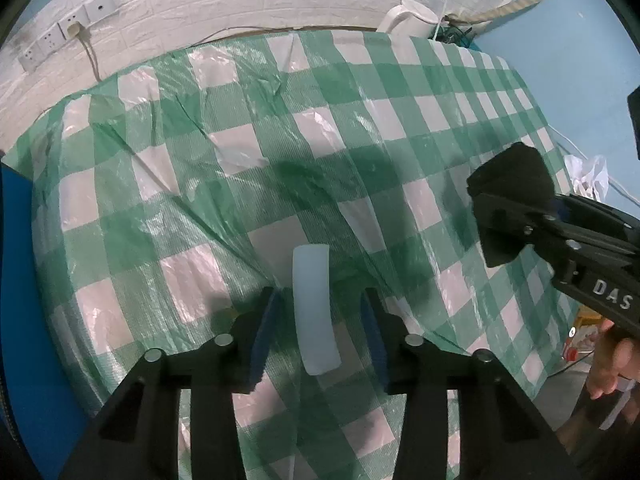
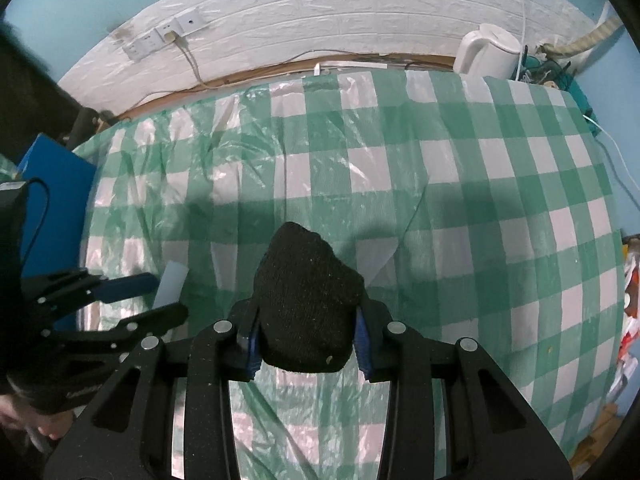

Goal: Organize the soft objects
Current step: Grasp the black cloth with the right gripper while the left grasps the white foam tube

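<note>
Straddling the white strip with your left gripper, you have it lying flat on the checked cloth of the bench, lengthwise between the blue pads, with a clear gap on each side; the pads do not yet press it. Keep the strip centred and come straight down, then close gently, since it looks soft and thin and could buckle or slide on the slick plastic cloth. Take care not to pinch a wrinkle of the cloth along with it. Your right gripper is clamped on the black knit, carried clear of the cloth to the right of the strip. Hold it well apart from the strip so the two grippers do not collide.
</note>
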### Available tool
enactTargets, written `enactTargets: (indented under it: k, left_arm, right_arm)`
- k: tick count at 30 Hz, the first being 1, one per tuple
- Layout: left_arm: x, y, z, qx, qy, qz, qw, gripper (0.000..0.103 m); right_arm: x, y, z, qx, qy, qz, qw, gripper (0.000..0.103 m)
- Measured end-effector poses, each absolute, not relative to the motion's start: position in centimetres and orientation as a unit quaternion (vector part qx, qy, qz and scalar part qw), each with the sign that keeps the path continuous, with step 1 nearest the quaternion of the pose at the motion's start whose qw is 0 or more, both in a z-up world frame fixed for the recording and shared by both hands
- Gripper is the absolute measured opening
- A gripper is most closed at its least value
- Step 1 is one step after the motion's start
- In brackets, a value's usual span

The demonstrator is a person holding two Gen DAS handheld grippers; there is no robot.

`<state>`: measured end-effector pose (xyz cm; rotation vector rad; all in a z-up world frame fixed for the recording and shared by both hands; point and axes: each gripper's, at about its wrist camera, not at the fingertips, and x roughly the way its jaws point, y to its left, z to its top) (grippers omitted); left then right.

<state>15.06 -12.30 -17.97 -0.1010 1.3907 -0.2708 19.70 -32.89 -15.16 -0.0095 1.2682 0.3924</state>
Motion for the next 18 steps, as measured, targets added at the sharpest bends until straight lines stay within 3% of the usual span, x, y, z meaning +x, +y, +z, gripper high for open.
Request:
enactTargets:
  k: [2, 8, 18]
  left_arm:
    - [14.8, -12.4, -17.9, -0.042, 0.635, -0.123, 0.761, 0.04]
    - [14.2, -13.1, -18.1, -0.033, 0.638, -0.129, 0.759, 0.015]
    - [13.7, -13.7, -16.7, -0.028, 0.626, -0.141, 0.766, 0.01]
  right_arm:
    - [19.5, -33.0, -15.0, -0.002, 0.589, 0.183, 0.787, 0.035]
    - [19.1, -33.4, -14.8, 0.0, 0.586, 0.185, 0.789, 0.035]
    - [18.5, -33.3, -13.9, -0.006, 0.579, 0.195, 0.792, 0.035]
